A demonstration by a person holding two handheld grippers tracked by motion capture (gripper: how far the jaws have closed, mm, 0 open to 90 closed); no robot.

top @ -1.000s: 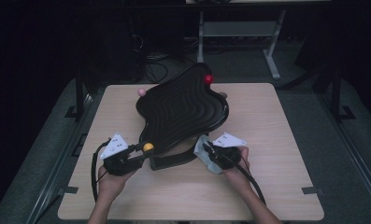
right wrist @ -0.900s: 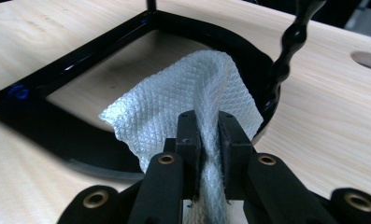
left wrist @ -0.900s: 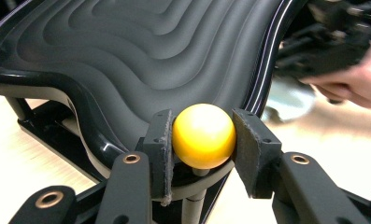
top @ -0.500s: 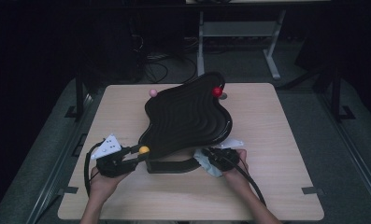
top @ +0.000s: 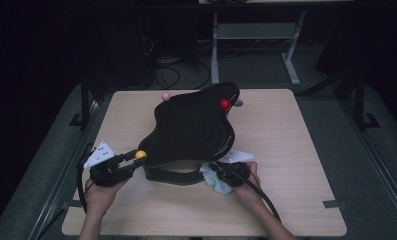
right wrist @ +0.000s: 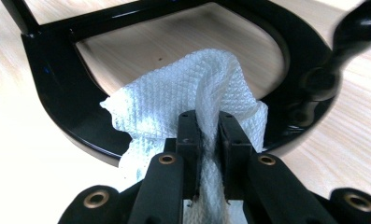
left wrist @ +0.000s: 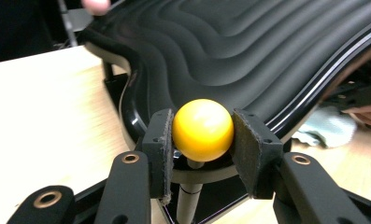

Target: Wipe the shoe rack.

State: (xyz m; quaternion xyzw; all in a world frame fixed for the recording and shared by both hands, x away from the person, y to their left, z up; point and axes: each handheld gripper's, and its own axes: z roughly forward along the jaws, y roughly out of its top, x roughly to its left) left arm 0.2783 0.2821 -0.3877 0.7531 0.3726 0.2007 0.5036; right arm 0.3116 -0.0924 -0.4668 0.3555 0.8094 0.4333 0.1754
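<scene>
2 left fingers [left wrist: 161, 149] clamp the yellow ball [left wrist: 203, 129]; right fingers [right wrist: 189, 135] pinch the white cloth [right wrist: 174, 100].

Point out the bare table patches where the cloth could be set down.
Free: the wide strip of table right of the black wavy board, and the near strip in front of both hands. A smaller patch lies left of the board toward the far left corner. Crowded: the near middle, where the left gripper, right gripper and white cloth meet the base frame.
</scene>
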